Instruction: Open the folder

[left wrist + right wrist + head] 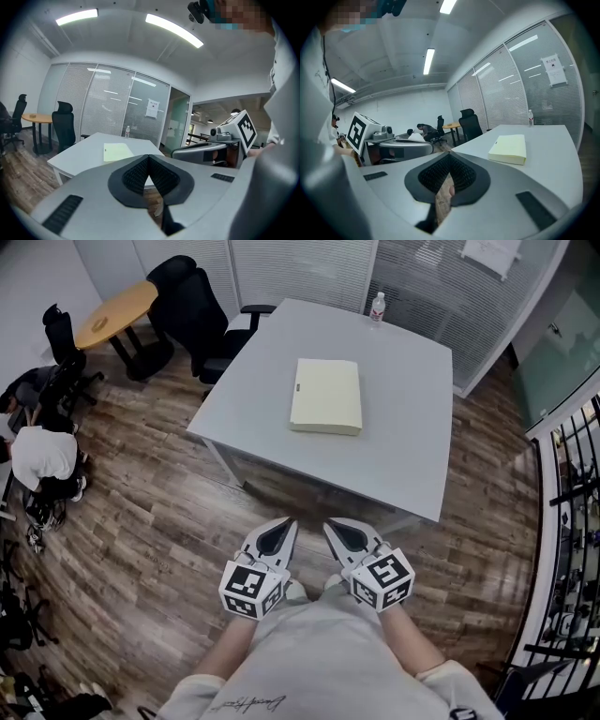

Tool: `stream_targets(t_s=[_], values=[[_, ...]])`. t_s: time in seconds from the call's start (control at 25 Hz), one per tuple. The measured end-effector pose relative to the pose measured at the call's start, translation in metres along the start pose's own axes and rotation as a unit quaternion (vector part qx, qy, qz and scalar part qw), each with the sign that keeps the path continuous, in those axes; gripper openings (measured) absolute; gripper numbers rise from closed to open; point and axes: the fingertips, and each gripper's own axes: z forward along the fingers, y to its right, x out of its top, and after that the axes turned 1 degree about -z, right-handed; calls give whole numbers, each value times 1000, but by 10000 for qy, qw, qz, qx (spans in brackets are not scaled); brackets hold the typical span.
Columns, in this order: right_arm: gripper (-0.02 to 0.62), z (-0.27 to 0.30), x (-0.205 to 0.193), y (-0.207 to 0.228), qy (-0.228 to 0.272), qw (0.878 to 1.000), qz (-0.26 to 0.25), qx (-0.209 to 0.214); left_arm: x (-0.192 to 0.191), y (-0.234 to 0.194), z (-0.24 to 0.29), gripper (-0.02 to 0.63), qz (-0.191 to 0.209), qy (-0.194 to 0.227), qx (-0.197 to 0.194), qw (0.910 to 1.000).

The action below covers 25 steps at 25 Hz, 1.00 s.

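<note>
A pale yellow folder (326, 396) lies shut and flat near the middle of a grey table (412, 456). It also shows in the left gripper view as the folder (117, 151) and in the right gripper view as the folder (509, 149). My left gripper (284, 524) and right gripper (335, 525) are held side by side close to my body, over the wooden floor, well short of the table's near edge. Both have their jaws shut with nothing between them.
A water bottle (377, 307) stands at the table's far edge. Black office chairs (192, 310) and a small round wooden table (116, 313) stand at the far left. People crouch on the floor at the left (42, 460). A black railing (572, 521) runs along the right.
</note>
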Motion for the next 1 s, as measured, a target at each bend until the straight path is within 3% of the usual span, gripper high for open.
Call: stream_targets(t_s=[0.4,0.76,1.0], values=[[20,7,-9,-6,-70,9999,52,-137,-7,-9,-2,9,-32,15,-32,10000],[20,30,-11,23,-141,9995,265,-75,-5,-28,25,8,-125,-50,62,9999],[20,61,8,57,-159,9998,130,27,9,-48,65,9,-128,-67,19,9999]])
